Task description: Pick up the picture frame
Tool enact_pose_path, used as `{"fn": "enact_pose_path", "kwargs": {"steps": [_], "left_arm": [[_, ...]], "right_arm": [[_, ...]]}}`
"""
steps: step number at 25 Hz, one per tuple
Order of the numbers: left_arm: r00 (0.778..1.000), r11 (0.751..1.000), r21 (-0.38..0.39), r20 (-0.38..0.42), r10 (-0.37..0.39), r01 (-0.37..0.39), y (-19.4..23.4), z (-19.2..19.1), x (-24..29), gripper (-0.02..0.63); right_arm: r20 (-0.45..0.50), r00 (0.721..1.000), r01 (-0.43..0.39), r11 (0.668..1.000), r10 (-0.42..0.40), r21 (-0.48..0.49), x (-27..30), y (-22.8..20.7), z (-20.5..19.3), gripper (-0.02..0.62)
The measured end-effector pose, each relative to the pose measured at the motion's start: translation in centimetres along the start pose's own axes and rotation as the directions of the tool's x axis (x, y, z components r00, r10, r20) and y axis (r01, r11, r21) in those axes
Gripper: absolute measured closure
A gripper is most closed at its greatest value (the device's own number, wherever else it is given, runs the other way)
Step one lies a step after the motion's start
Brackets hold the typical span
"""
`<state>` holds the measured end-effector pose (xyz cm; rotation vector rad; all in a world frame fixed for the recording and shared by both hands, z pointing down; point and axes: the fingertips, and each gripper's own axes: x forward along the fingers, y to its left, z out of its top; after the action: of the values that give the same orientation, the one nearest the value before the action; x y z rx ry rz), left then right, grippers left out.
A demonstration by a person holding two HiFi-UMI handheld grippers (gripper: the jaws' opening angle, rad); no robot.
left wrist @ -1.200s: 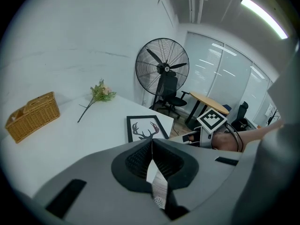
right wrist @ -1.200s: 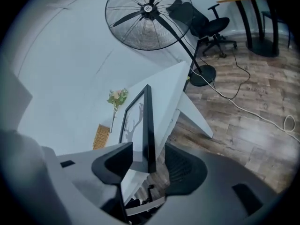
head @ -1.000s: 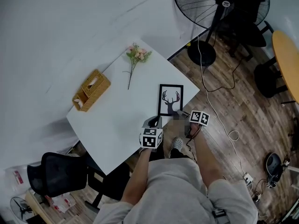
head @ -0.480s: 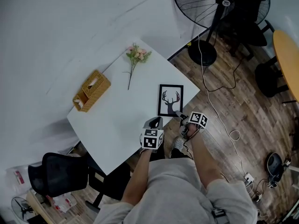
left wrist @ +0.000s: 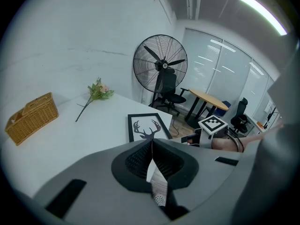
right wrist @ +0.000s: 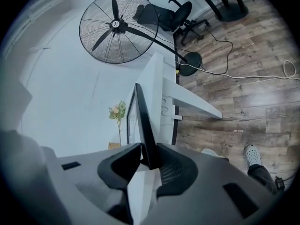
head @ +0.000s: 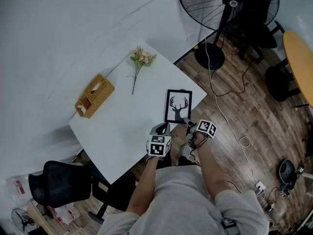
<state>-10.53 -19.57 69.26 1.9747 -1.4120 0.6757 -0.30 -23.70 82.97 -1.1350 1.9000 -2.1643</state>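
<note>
Right hand-held gripper (right wrist: 149,154) rolled, jaws closing on slim black rectangular picture frame (head: 178,105) edge

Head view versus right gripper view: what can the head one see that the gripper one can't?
Only the head view shows the deer drawn on the picture frame, and the left gripper. Only the right gripper view shows, up close, the jaws of the right gripper closing on the frame's black edge. Both show the frame, the flowers and the big fan.
</note>
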Motion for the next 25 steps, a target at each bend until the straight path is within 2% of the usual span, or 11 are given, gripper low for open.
{"fn": "enact_pose_path", "kwargs": {"steps": [9, 19, 25], "left_arm": [[1.000, 1.000, 0.009, 0.009, -0.013, 0.013, -1.0, 0.0, 0.0, 0.580], [0.999, 1.000, -0.013, 0.032, 0.008, -0.007, -0.8, 0.2, -0.5, 0.580], [0.998, 0.999, -0.038, 0.049, 0.030, -0.028, -0.1, 0.3, -1.0, 0.580]], "right_arm": [[0.039, 0.997, -0.072, 0.997, 0.073, -0.020, -1.6, 2.1, 0.2, 0.511], [0.080, 0.981, -0.179, 0.984, 0.178, 0.010, -2.4, 5.9, 0.1, 0.520], [0.062, 0.977, -0.203, 0.978, 0.206, -0.048, -2.6, 8.0, -0.1, 0.522]]}}
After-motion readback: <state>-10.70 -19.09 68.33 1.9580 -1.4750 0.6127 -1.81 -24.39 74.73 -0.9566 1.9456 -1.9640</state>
